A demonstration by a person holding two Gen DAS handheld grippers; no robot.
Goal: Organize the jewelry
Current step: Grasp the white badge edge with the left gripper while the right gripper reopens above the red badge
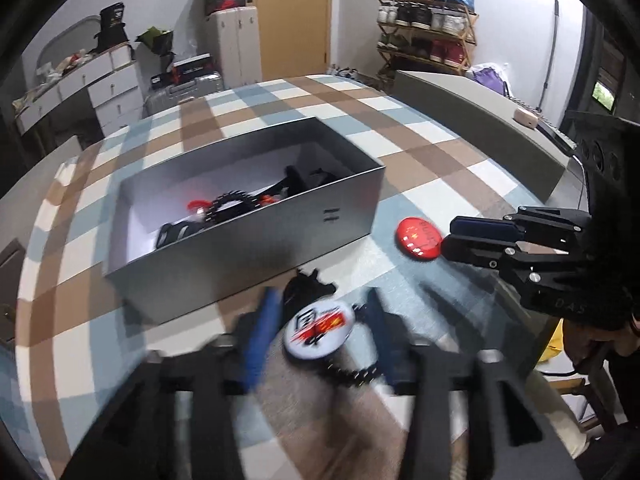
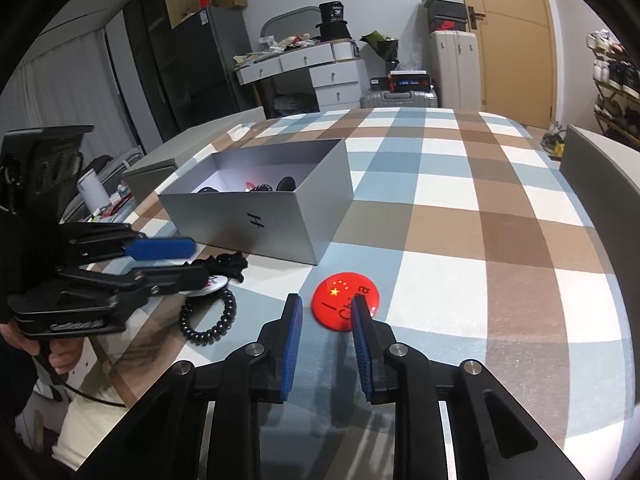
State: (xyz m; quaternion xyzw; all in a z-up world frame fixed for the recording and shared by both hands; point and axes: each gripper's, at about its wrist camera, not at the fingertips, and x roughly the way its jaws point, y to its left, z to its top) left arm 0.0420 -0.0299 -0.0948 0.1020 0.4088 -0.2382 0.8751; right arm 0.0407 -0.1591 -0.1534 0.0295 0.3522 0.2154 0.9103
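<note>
Nearest: left gripper (image 1: 320,312) parted around white badge (image 1: 319,331), pads apart from it, black coil bracelet (image 2: 208,318) alongside. Right gripper (image 2: 326,306) slightly parted at red badge (image 2: 345,300), not clamping. Beyond: grey box (image 1: 240,248). Badges probably light, stiff, slippery; best pinched across the rim.

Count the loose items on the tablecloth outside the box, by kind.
Badges: 2 (white badge, red badge)
Coil band: 1
Black fabric piece: 1
Total: 4
</note>
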